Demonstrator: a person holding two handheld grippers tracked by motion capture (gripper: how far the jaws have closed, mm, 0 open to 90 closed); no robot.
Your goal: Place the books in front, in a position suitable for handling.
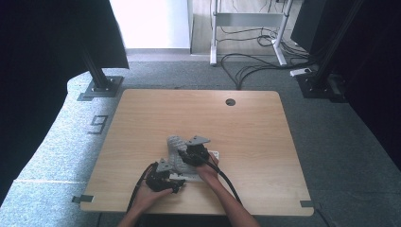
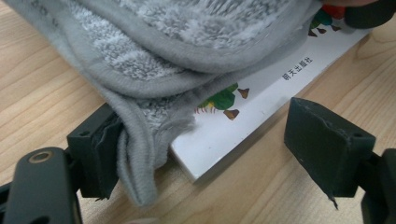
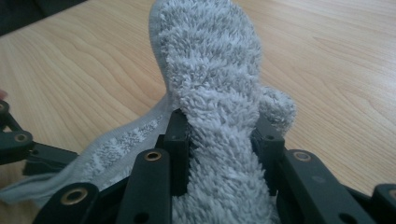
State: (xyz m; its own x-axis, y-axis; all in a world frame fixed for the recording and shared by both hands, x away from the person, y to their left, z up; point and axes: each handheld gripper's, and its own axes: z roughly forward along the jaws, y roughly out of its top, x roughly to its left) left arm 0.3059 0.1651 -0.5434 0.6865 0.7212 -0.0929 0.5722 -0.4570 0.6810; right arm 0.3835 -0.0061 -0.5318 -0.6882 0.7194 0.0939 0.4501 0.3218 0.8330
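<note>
**Grey towel pinched over a white book**

The right gripper [image 3: 223, 154] has its jaws closed most of the way on a thick fold of the fluffy grey terry towel [image 3: 212, 88]; the pile bulges up between the two black jaws and rises ahead of them as a rounded hump, while a flat hemmed strip of the same towel trails off past the left jaw towards the light wooden table [image 3: 84, 70]; in the high view this gripper [image 1: 193, 155] sits over the towel [image 1: 176, 144] near the table's front middle. The left gripper [image 2: 205, 154] stands with its jaws wide apart; the towel's folded hem [image 2: 140, 158] lies against the inner face of the left jaw, yet the right jaw is well clear of it, touching nothing, so the cloth isn't clamped; between the jaws lies the corner of a thin white picture book with green and brown printed figures [image 2: 261, 88], flat on the table and partly under the towel.
</note>
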